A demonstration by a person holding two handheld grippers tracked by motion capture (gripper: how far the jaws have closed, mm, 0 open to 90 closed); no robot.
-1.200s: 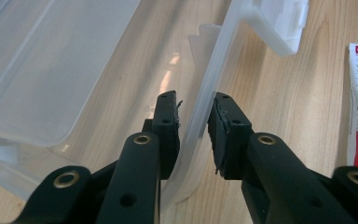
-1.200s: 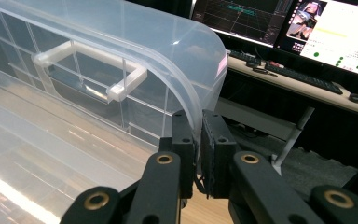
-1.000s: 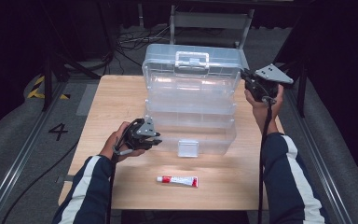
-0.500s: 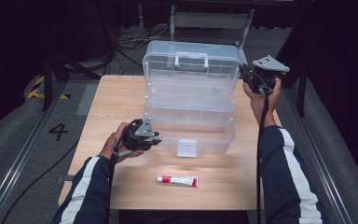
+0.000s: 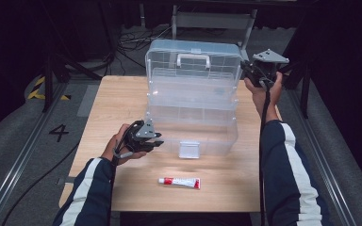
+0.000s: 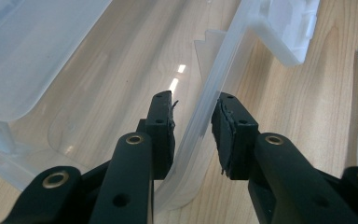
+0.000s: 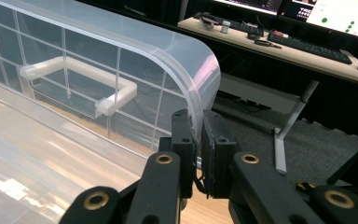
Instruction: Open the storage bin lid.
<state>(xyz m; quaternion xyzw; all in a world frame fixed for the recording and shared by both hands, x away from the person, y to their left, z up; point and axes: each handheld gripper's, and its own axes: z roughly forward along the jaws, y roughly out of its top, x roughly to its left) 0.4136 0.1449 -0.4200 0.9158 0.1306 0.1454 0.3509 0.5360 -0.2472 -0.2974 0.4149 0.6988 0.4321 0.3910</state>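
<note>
A clear plastic storage box (image 5: 193, 113) stands in the middle of the high view, on the far half of the wooden table (image 5: 113, 99). Its lid (image 5: 193, 63), with a white carry handle (image 5: 193, 59), is raised nearly upright at the back, so the box is already open and its tiered compartments lie exposed toward the person.

The right gripper (image 5: 249, 70), at the upper right of the high view, is pressed together on the lid's curved corner; in the right gripper view the lid's rim (image 7: 200, 84) runs down between the two pads, which pinch it tight. The left gripper (image 5: 159, 140), at the lower left of the box, straddles the front wall of the bottom tray (image 6: 214, 93). In the left gripper view that thin clear wall passes between the jaws with a gap showing at either side, so the jaws are spread a little and are not clamping it. The white latch (image 5: 189, 149) hangs loose on the front wall, just right of that gripper.

A small red and white tube (image 5: 179, 182) lies on the table near the front edge, well apart from both grippers and untouched. Judging from this, opening the lid is all but finished; what seems to be left is to let go of the box, pick up the tube and place it inside.
</note>
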